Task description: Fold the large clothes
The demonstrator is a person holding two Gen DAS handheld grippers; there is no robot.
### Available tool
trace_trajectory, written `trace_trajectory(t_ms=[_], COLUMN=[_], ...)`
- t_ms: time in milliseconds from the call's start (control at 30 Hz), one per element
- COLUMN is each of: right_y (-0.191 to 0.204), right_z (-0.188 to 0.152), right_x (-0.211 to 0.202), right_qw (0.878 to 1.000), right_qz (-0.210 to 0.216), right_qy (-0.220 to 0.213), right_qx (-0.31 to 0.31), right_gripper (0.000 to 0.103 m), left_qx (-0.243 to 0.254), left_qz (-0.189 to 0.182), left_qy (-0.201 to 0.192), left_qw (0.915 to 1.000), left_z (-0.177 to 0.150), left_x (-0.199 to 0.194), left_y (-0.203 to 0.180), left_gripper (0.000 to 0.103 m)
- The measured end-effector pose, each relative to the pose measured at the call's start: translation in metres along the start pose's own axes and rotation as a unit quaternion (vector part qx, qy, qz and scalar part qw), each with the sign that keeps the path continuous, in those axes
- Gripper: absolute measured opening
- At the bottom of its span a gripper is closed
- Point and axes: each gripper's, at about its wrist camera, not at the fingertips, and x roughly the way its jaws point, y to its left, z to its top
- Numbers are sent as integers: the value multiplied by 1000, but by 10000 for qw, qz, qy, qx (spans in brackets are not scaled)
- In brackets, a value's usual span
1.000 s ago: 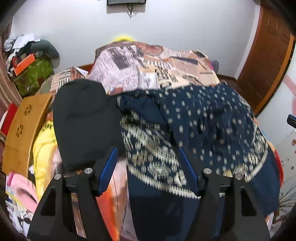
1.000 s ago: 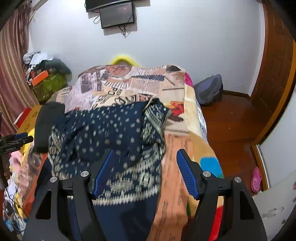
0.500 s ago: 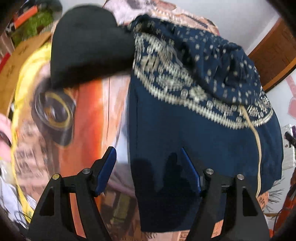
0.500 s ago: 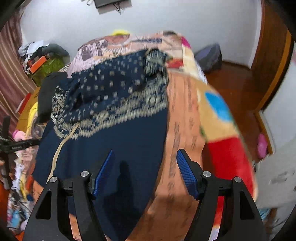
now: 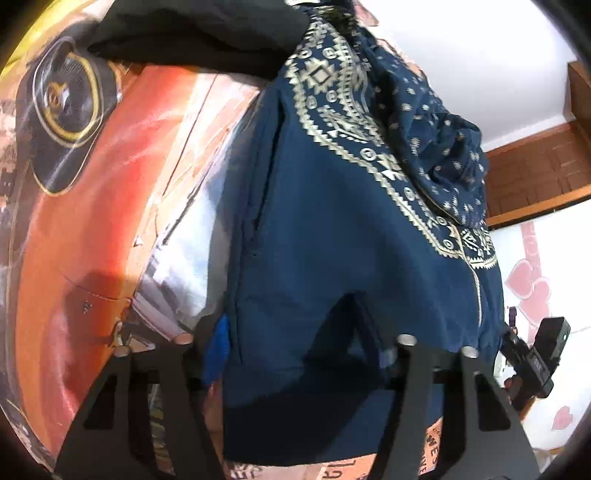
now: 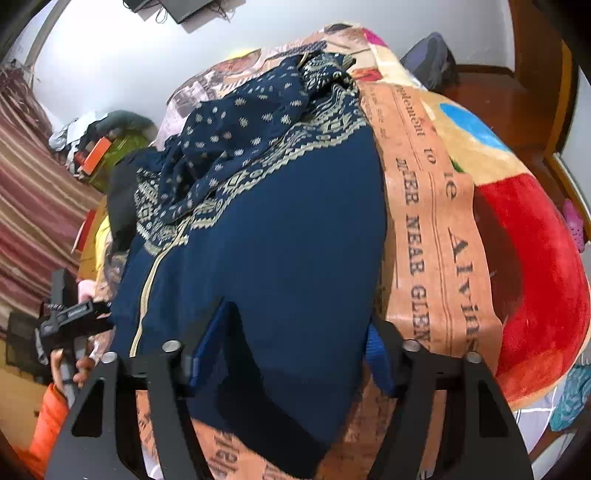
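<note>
Navy patterned garment (image 5: pixel 332 236): spread on printed bedspread (image 5: pixel 92 229), plain hem nearest, cream-banded bunched part at the far end.
Black cloth (image 5: pixel 207 29): far left, touching the garment.
Left gripper (image 5: pixel 295 343): jaws just closing, astride the garment's near left hem corner; grip cannot be told.
Right gripper (image 6: pixel 284 347): jaws just closing, astride the near right hem corner; grip cannot be told.

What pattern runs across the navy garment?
A cream geometric band on the navy garment, with small cream motifs above it; clearest in the right wrist view.
</note>
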Motion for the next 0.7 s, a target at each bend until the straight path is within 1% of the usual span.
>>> trace_trajectory(t_ms=[33, 67, 133, 200, 300, 400, 600, 700], right_y=[2, 3, 6, 10, 19, 28, 43, 50], right_z=[1, 3, 8, 14, 26, 41, 92, 123], right_x=[-1, -2, -6, -8, -16, -26, -41, -44], right_qw=[10000, 10000, 9998, 9995, 9986, 9968, 9911, 9868], right_qz=[0, 34, 194, 295, 415, 497, 504, 462], right_qy=[-31, -38, -88, -115, -276, -507, -1064, -1358], right_qx=[-11, -18, -24, -63, -202, -359, -627, -753], right_gripper=[42, 30, 14, 10, 9, 9, 9, 9], left_qx=[86, 183, 338, 491, 759, 1046, 1433, 1542], left_qz=[1, -6, 81, 107, 68, -4, -207, -299], left_qy=[-27, -46, -119, -228, -482, -812, -1535, -1854], left_qw=[10000, 9998, 9993, 9985, 9959, 9912, 9775, 9700], left_z=[-1, -1, 2, 9, 16, 31, 78, 106], left_x=[-3, -6, -12, -19, -35, -57, -102, -115], left_y=[-4, -9, -19, -26, -44, -68, -112, -130], left_gripper=[43, 30, 12, 10, 9, 9, 9, 9])
